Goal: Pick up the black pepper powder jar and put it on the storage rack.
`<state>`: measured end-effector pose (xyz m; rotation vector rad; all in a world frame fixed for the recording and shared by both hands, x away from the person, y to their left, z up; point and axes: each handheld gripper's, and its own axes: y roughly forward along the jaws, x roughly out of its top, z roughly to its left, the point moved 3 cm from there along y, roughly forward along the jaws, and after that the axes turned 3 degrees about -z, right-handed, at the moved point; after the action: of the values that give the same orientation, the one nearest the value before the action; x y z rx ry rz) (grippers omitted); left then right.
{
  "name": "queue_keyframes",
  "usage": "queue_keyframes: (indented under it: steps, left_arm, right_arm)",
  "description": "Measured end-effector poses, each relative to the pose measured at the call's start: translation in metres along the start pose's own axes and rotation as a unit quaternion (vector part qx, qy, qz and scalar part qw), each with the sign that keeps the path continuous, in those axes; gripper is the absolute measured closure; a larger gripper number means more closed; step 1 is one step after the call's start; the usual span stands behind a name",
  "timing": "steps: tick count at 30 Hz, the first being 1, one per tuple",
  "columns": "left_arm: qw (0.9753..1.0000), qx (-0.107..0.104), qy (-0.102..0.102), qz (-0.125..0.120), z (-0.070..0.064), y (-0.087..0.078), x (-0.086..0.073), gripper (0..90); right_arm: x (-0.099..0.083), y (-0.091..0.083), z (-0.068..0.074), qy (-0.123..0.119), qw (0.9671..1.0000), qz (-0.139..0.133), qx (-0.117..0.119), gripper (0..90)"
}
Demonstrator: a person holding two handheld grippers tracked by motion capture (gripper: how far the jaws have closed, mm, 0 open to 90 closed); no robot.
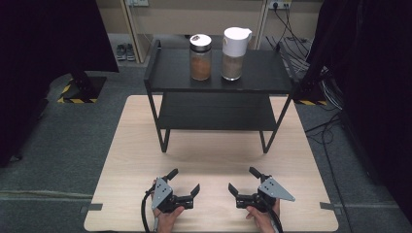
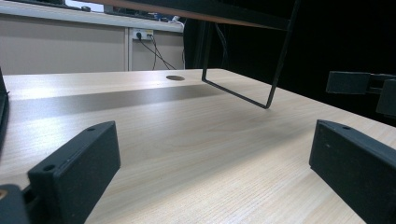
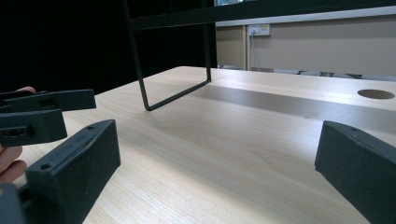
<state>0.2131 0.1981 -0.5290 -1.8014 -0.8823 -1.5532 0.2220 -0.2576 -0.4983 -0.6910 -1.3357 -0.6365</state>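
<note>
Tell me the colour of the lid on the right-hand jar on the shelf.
White; the lid shows best in the high view.

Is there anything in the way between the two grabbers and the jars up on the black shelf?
Nothing visible lies on the table between them. The left gripper and right gripper rest open at the near edge. The brown jar and the white-lidded jar stand on top of the black shelf, so its front rim must be cleared.

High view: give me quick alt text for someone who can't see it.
Two open hand-held grippers, left and right, rest at the near edge of a wooden table, jaws facing each other. Beyond them a black rack carries two jars, one brown-filled, one white-lidded.
</note>
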Motion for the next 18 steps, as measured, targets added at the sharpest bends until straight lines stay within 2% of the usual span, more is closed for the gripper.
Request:
queue_keyframes:
  steps: [18]
  left_arm:
    - [1.0000,0.000,0.000,-0.001,0.0001,-0.0002,-0.0003,1.1]
  right_arm:
    - [-0.0001,-0.0004,-0.0010,0.002,1.0000,-0.001,0.000,0.4]
